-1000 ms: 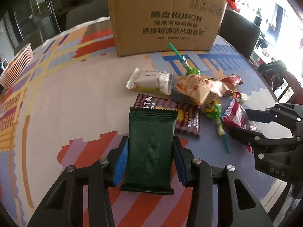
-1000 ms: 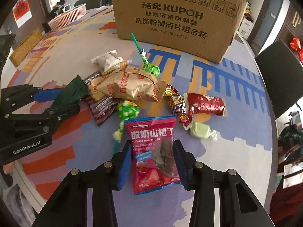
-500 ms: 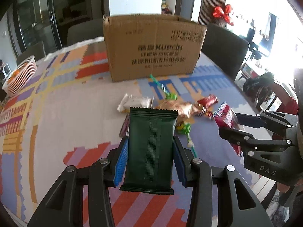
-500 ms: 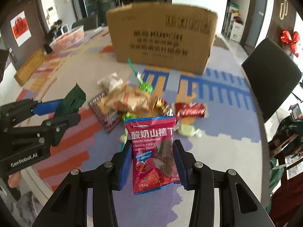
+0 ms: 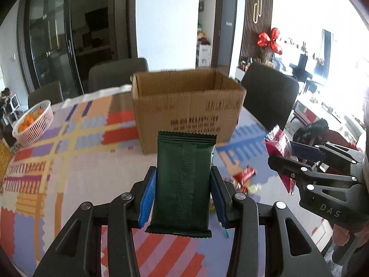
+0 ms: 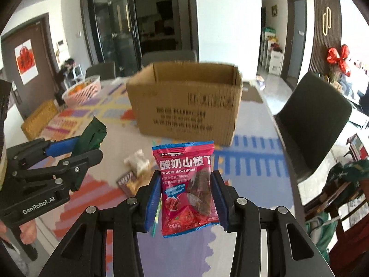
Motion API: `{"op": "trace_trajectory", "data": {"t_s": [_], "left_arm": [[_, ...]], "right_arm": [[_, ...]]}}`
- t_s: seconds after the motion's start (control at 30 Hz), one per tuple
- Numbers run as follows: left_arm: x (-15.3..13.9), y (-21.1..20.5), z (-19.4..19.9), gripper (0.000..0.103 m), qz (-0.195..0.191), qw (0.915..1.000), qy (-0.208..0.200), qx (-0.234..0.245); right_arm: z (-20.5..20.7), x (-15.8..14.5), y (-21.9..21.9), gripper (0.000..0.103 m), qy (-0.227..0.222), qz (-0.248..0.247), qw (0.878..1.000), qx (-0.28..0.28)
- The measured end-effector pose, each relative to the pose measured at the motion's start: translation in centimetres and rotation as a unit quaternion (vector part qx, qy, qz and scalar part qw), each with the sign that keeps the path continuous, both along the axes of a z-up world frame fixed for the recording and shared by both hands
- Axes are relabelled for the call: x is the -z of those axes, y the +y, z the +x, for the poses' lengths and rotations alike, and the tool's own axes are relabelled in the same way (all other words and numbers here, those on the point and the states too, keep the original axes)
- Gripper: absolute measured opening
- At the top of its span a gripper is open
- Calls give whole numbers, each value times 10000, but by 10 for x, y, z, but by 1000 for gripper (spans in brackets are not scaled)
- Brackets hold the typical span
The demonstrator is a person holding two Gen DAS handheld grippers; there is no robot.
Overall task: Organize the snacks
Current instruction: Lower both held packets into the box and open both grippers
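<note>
My left gripper [image 5: 183, 182] is shut on a dark green snack packet [image 5: 184, 180], held upright above the table. My right gripper [image 6: 185, 190] is shut on a red yogurt hawthorn packet [image 6: 186, 184]. An open cardboard box [image 5: 186, 108] stands ahead on the patterned table, seen as the cardboard box [image 6: 186, 106] in the right wrist view too. Each gripper shows in the other's view: the right gripper [image 5: 290, 152] with the red packet [image 5: 278, 143] at the right edge, the left gripper [image 6: 78, 147] with the green packet [image 6: 92, 133] at the left. Loose snacks [image 6: 136, 168] lie on the table below.
A pink basket of oranges [image 5: 32, 122] sits at the table's far left. Dark chairs [image 5: 269, 97] stand behind and to the right of the box. A red wrapped candy [image 5: 244, 175] and other small sweets lie beside my left gripper. A hand [image 6: 27, 233] holds the left gripper's handle.
Both grippers rose from the table with their packets and tilted up. The box's open top is now in sight, and the snack pile has dropped low in both views.
</note>
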State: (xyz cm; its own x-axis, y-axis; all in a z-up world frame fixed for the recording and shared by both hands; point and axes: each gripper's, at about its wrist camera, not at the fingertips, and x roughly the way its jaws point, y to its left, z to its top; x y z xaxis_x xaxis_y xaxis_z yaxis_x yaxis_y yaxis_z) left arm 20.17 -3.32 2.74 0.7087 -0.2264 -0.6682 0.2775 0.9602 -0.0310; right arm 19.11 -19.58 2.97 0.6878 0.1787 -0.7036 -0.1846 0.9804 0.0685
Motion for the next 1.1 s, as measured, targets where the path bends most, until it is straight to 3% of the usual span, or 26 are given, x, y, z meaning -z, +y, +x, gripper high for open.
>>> {"op": "trace_trajectory", "data": {"t_s": [0.23, 0.47, 0.77, 1.1], "left_arm": [[-31, 0, 20, 44, -189, 9997, -149, 89], [-52, 1, 42, 44, -88, 9993, -328, 125], [-69, -1, 75, 44, 113, 9992, -353, 179], [-72, -13, 129, 44, 326, 9990, -97, 302]], "right_arm": [[12, -38, -1, 43, -468, 116, 9988, 63], [30, -61, 3, 43, -729, 96, 9973, 0], [65, -71, 3, 43, -604, 191, 9980, -51], [125, -73, -7, 43, -306, 114, 9994, 74]]}}
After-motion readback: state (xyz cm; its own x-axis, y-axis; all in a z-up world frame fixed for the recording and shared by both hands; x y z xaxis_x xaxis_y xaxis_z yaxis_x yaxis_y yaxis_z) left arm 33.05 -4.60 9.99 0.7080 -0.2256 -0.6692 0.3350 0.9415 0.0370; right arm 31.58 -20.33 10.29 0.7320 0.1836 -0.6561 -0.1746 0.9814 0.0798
